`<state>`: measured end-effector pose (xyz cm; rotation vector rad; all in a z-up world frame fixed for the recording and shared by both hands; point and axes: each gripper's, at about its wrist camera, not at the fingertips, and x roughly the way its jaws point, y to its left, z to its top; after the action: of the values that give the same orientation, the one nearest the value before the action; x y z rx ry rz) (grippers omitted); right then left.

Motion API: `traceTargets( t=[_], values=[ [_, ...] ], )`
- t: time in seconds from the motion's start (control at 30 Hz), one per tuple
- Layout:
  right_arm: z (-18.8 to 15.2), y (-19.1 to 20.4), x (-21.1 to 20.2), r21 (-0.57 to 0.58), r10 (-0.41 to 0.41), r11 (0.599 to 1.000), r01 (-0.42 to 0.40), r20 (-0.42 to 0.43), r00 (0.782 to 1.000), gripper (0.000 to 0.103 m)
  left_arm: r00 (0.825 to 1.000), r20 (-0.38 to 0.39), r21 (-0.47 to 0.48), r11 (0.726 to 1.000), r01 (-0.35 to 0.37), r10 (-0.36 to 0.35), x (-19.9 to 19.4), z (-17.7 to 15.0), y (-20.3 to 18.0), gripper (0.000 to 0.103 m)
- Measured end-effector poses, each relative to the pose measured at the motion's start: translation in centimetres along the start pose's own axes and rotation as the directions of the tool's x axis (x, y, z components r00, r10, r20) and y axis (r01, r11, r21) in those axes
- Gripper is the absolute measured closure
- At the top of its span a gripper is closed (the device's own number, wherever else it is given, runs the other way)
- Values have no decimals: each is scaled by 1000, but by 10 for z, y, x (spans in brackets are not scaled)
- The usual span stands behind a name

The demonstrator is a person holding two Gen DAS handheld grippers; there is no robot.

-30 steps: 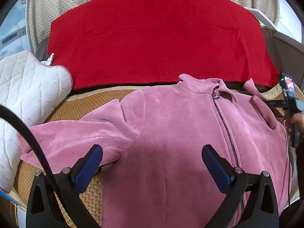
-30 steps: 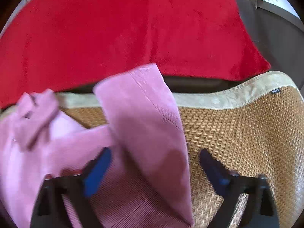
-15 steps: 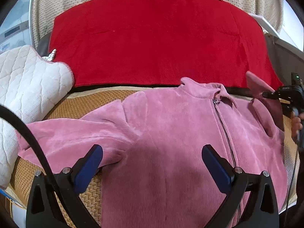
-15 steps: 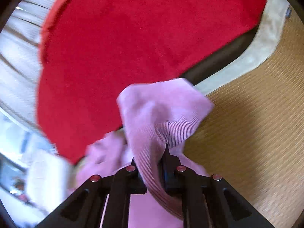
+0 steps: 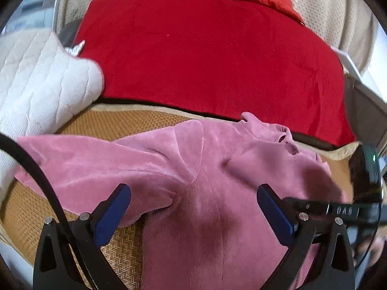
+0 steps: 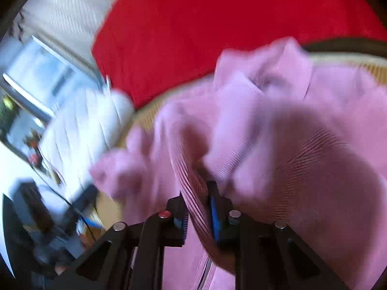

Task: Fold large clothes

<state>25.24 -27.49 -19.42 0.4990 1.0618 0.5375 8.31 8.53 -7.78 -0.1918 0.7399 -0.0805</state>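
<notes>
Pink jacket [image 5: 217, 193] lies front-up on the woven mat [image 5: 116, 123], collar toward the far red blanket [image 5: 205, 55], one sleeve extended left toward the white quilted pad [image 5: 41, 79]. Left gripper [image 5: 193, 213] hovers above the jacket's near part, fingers spread wide and empty. Right gripper [image 6: 197, 213] has fingers pressed together, pinching a ribbed fold of the jacket [image 6: 278, 133]; this view is blurred.

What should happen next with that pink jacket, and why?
Probably lay the pinched sleeve down across the jacket's chest and let go. The right gripper is shut on that ribbed fabric, already over the body, while the left gripper waits open above it.
</notes>
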Motion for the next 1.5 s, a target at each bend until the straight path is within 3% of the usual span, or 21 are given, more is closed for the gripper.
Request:
traceTargets(
  t=[0.03,0.1,0.13,0.17,0.33,0.43,0.47,0.53,0.57,0.63,0.7,0.73,0.8,0.9,1.1,1.27,1.3,1.4,1.5],
  values=[
    [0,-2,0,4,22,1000,-22,0,1000,75,1000,-7,-16,1000,14,-14,1,0,2,0],
    [-2,-2,-10,24,88,996,-88,-14,996,45,999,-22,-50,998,49,-50,5,0,8,0],
    [-5,-2,-20,34,139,990,-139,9,990,23,998,-26,-62,997,55,-57,7,1,9,0],
    [-7,-3,-32,35,163,986,-165,52,985,21,998,-30,-74,996,60,-62,9,1,11,0],
    [-8,-19,-102,35,144,987,-159,270,952,23,981,-47,-131,975,182,-189,24,4,6,0],
    [-7,-47,-137,89,45,993,-83,362,931,35,963,-101,-106,965,240,-251,45,4,-14,14],
    [-7,-57,-141,120,26,990,-76,368,930,45,959,-121,-101,964,245,-257,51,3,-20,22],
    [-8,-69,-143,158,3,985,-63,352,936,59,945,-179,-115,960,254,-272,70,-1,-30,24],
    [-8,-77,-139,178,-41,984,-19,328,944,62,939,-196,-140,956,258,-283,79,-3,-33,24],
    [-9,-84,-127,214,-89,976,25,293,952,63,931,-198,-170,946,276,-307,89,-3,-38,24],
    [-13,-94,-128,255,-79,967,6,276,958,63,922,-191,-167,937,306,-336,94,-2,-45,28],
    [-13,-101,-126,276,-79,961,2,268,960,63,919,-180,-156,933,324,-350,96,-1,-49,34],
    [-14,-106,-117,295,-74,956,-2,247,966,63,905,-194,-138,924,358,-379,101,-1,-57,71],
    [-25,-112,-102,317,-37,948,-31,207,978,63,886,-196,-164,905,394,-421,107,-6,-60,91],
    [-27,-99,-94,282,-109,958,50,199,974,63,900,-90,-81,904,419,-426,63,-2,-60,95],
    [-24,-85,-96,253,-126,965,67,222,967,63,897,-100,2,902,433,-430,25,-13,-56,95],
    [-24,-83,-95,248,-126,966,67,228,965,63,905,-107,28,908,417,-412,19,-16,-55,95],
    [-21,-70,-94,211,-129,975,77,249,960,63,951,-110,111,947,301,-289,11,-22,-42,90],
    [-19,-58,-87,181,-72,983,29,235,969,63,965,-112,49,969,244,-237,8,-18,-10,84]
  ],
)
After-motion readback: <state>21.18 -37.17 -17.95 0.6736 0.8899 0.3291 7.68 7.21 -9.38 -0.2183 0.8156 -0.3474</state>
